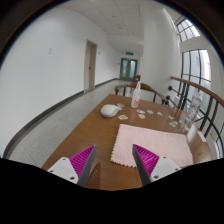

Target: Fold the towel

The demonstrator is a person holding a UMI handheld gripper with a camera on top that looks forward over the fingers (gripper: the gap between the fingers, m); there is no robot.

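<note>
A pale pink towel (152, 142) lies flat on the brown wooden table (95, 135), just ahead of my fingers and mostly to the right. My gripper (112, 160) is open and empty, held above the table's near part. Its left pad (82, 158) is over bare wood. Its right pad (146, 157) overlaps the towel's near edge in view.
Beyond the towel stand a white bowl (109, 110), a pink and white bottle (136, 96), small items (141, 114) and clear glasses (180, 118). A chair back (150, 90) is at the table's far end. A railing and windows run along the right; a corridor lies left.
</note>
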